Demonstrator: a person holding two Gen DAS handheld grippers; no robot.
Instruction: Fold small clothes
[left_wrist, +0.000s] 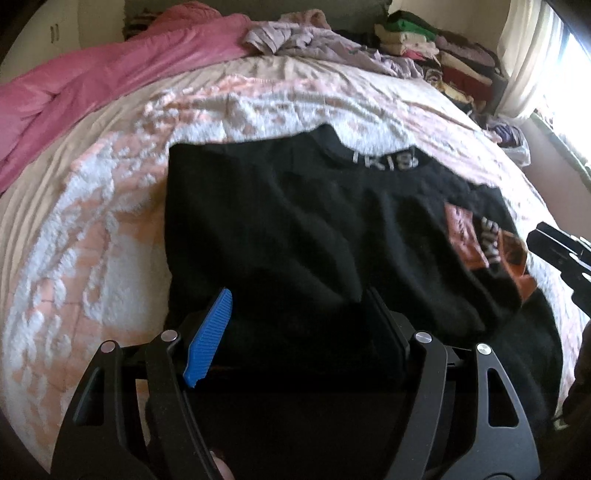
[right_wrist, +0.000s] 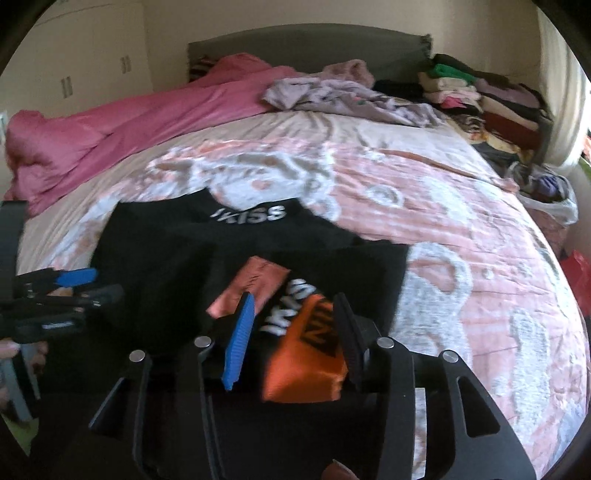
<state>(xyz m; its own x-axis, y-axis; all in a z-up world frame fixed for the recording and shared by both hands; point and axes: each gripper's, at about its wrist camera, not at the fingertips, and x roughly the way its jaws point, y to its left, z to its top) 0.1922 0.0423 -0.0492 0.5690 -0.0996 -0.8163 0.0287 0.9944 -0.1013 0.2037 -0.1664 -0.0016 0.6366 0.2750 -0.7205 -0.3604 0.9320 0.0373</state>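
Observation:
A small black top (left_wrist: 295, 221) with white lettering at the collar and an orange and pink print lies spread on the bed; it also shows in the right wrist view (right_wrist: 166, 258). My left gripper (left_wrist: 299, 299) is open, low over the top's near part, nothing between its blue and black fingers. My right gripper (right_wrist: 293, 306) is open over the orange print (right_wrist: 306, 365), jaws either side of it without closing. The left gripper also shows in the right wrist view (right_wrist: 92, 284), and the right one at the edge of the left wrist view (left_wrist: 535, 236).
The bed has a pink and white fuzzy blanket (right_wrist: 461, 240). A pink duvet (right_wrist: 110, 125) lies bunched at the far left, loose lilac clothes (right_wrist: 343, 96) at the head, and stacks of folded clothes (right_wrist: 480, 99) at the far right. A plastic bag (right_wrist: 550, 192) sits by the right edge.

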